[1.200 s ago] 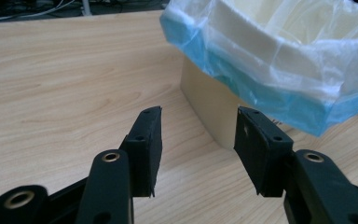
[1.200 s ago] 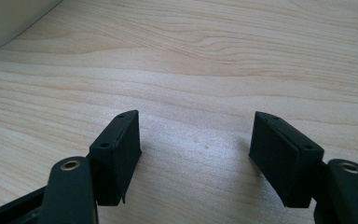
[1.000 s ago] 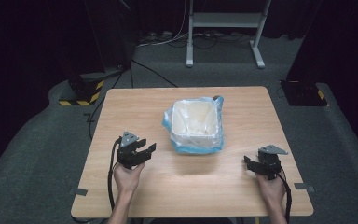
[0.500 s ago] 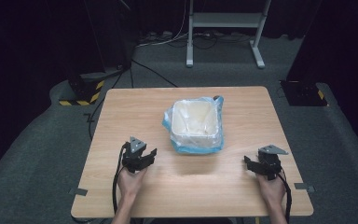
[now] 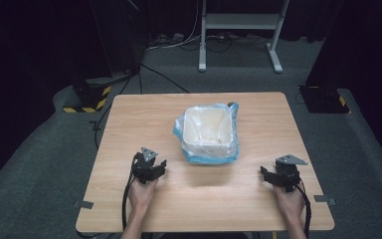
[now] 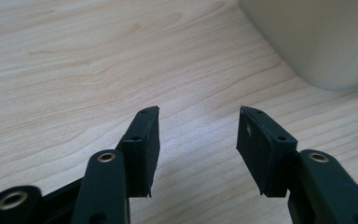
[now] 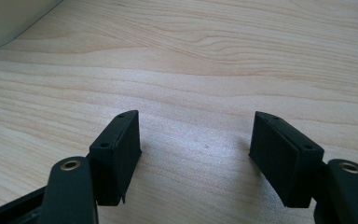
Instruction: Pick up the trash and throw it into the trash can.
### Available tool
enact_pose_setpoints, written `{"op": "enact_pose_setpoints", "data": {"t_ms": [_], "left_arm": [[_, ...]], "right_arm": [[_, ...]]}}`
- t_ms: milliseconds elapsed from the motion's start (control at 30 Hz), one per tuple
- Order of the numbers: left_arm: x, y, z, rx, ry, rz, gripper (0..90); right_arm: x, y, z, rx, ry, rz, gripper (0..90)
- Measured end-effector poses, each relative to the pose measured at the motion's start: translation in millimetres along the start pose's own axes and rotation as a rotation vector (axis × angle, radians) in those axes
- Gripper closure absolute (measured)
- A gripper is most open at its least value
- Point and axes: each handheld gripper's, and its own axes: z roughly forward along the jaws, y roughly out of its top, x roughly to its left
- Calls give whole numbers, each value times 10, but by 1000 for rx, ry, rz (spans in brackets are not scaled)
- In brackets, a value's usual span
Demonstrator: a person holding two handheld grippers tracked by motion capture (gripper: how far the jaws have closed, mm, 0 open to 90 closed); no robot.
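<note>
Since a second ago your left gripper (image 5: 151, 168) has been drawing back and a little outward along the near half of the pale wooden table (image 5: 144, 114), while your right gripper (image 5: 273, 175) is holding its place near the table's right front corner. Both claws are standing released with nothing between their black jaws; in the left gripper view (image 6: 198, 135) and the right gripper view (image 7: 195, 149) you are looking at bare wood through the gap. The square cream plastic bin lined with a clear, blue-edged bag (image 5: 210, 134) is sitting at the middle of the table, ahead of and between your two hands, apart from both. Its cream wall is peeking into the upper right corner of the left gripper view (image 6: 317, 42) and the upper left corner of the right gripper view (image 7: 9, 21), so you are roughly aimed at its near corners. I judge that you are setting up a two-handed approach: keep both claws wide, come in level and together, and take the loose bag edge rather than the smooth wall, which would likely slip or push the bin away
</note>
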Motion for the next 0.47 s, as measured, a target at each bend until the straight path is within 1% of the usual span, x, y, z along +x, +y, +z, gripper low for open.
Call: {"op": "enact_pose_setpoints", "data": {"t_ms": [67, 100, 133, 167, 200, 267, 367, 400, 433, 467], "left_arm": [[2, -7, 24, 7, 0, -3, 477], [5, -20, 71, 23, 2, -3, 477], [14, -76, 127, -3, -5, -19, 447], [25, -86, 127, -13, -6, -35, 443], [27, -86, 129, -14, -5, -36, 444], [9, -84, 133, -11, -3, -22, 424], [18, -84, 133, -8, -11, -23, 389], [7, -83, 135, -7, -4, -19, 389], [19, -82, 137, -5, -4, -30, 358], [19, -82, 137, -5, -4, -30, 356]], "right_arm": [[0, 0, 0, 0, 0, 1, 331], [0, 0, 0, 0, 0, 0, 331], [0, 0, 0, 0, 0, 1, 331], [0, 0, 0, 0, 0, 1, 330], [1, -1, -1, 0, 1, 0, 331], [0, -1, -1, 0, 1, 0, 330], [-1, -2, -1, 1, 1, -1, 330], [0, -2, -1, 0, 1, -1, 331], [0, -2, -1, 1, 1, -1, 331], [0, -2, -1, 1, 1, -1, 331]]}}
